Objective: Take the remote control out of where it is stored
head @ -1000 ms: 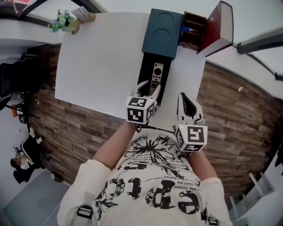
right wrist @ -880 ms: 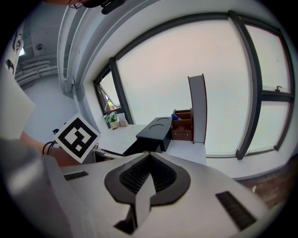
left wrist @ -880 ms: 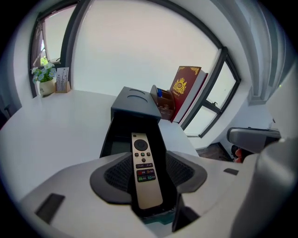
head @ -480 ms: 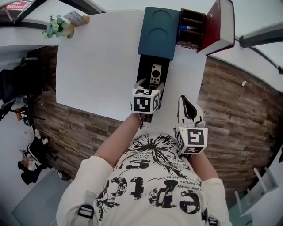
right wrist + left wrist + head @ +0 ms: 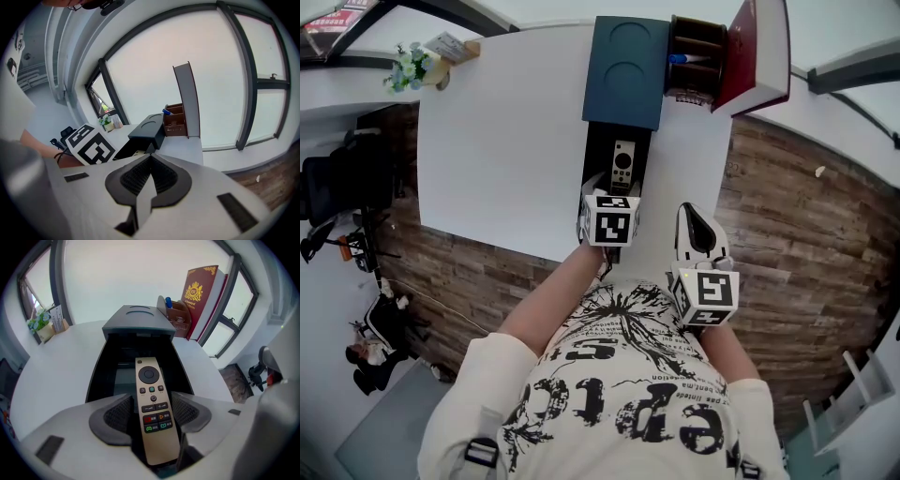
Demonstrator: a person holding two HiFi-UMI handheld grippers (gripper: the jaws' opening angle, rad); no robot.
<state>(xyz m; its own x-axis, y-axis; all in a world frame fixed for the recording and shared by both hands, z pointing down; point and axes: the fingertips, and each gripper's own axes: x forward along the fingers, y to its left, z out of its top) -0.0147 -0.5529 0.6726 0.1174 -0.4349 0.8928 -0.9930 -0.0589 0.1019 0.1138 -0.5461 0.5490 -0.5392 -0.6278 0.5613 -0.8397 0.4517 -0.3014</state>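
Observation:
A gold remote control (image 5: 622,161) (image 5: 153,404) lies face up in the open black drawer (image 5: 596,150) (image 5: 105,373) of a dark blue-grey box (image 5: 625,70). My left gripper (image 5: 611,187) (image 5: 152,409) points steeply down into the drawer. Its jaws have just been opening and stand wide, one on each side of the remote's near end, with the pads (image 5: 117,413) not pressing on it. My right gripper (image 5: 694,217) (image 5: 149,161) is shut on nothing, hovering near the table's front edge to the right of the drawer.
The box stands on a white table (image 5: 506,141). Behind it to the right are a wooden pen organiser (image 5: 694,56) and an upright red book (image 5: 759,52). A small plant (image 5: 412,67) sits at the far left corner. Wooden floor surrounds the table.
My left gripper has dropped and tilted down over the drawer, and its jaws have widened around the remote's near end. The right gripper has hardly shifted.

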